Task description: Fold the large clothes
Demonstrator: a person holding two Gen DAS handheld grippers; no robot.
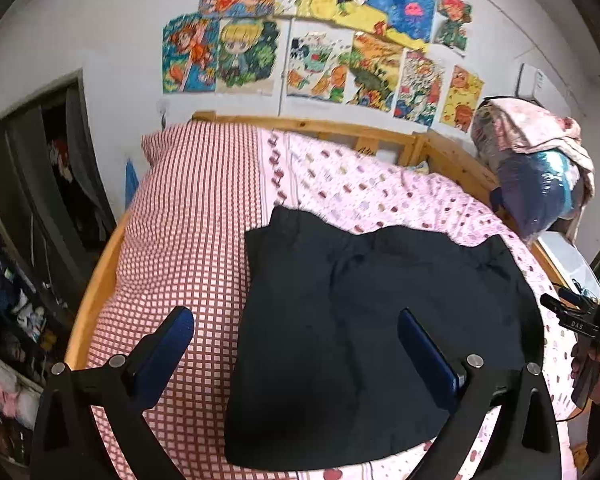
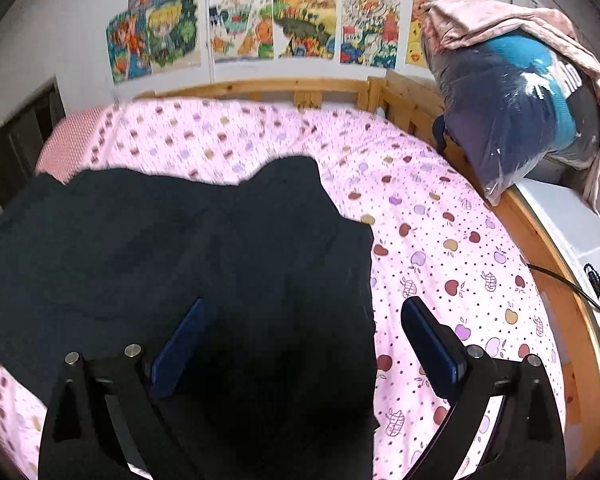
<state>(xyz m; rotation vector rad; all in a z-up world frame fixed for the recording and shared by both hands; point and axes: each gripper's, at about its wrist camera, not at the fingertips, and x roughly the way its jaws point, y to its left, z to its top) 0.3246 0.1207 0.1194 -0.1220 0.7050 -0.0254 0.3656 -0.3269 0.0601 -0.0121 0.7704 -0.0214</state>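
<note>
A red-and-white checked cotton quilt (image 1: 188,216) is shown broadly only in the left wrist view, beside the folded black cloth garment (image 1: 364,320) laid on the pink apple-print bedsheet (image 2: 440,240). The left gripper (image 1: 296,334) and right gripper (image 2: 304,320) are seen spread wide, nothing clasped. The garment's near edge is hidden beneath the right gripper.

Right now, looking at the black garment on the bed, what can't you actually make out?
- Black garment: near edge hidden by the left gripper frame, left wrist view.
- Same garment: folds and type lost in blur and darkness, right wrist view; right gripper covers its near part.
- Shelf clutter: too blurred to identify.
</note>
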